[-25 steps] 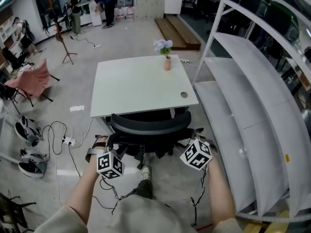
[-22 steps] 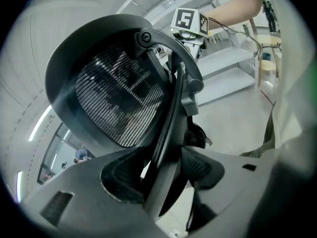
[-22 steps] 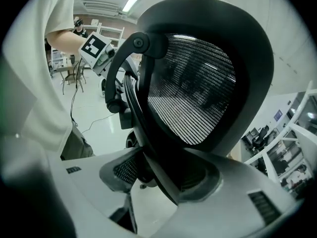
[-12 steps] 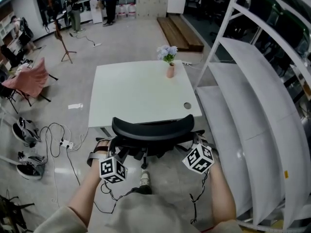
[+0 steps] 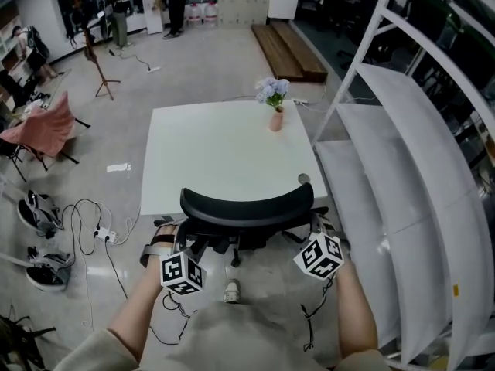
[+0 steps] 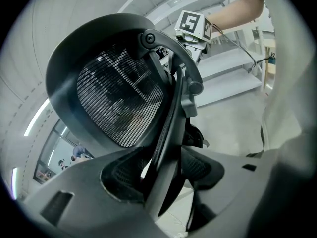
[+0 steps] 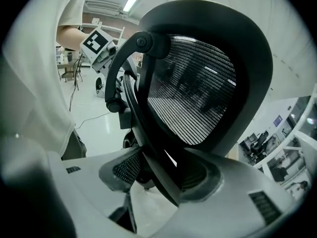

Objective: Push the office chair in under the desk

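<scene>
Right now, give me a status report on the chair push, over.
Both shut on the office chair back frame: left gripper, right gripper. Backrest at the desk near edge. Close on right, shelf rack; off left, floor cables.

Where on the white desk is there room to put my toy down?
Nearly the whole desk is bare: from its left edge across to the flower vase at the far right and the round hole near the front right. The front edge is crowded: the office chair back stands there, with the left tool and right tool clamped on its frame.
</scene>
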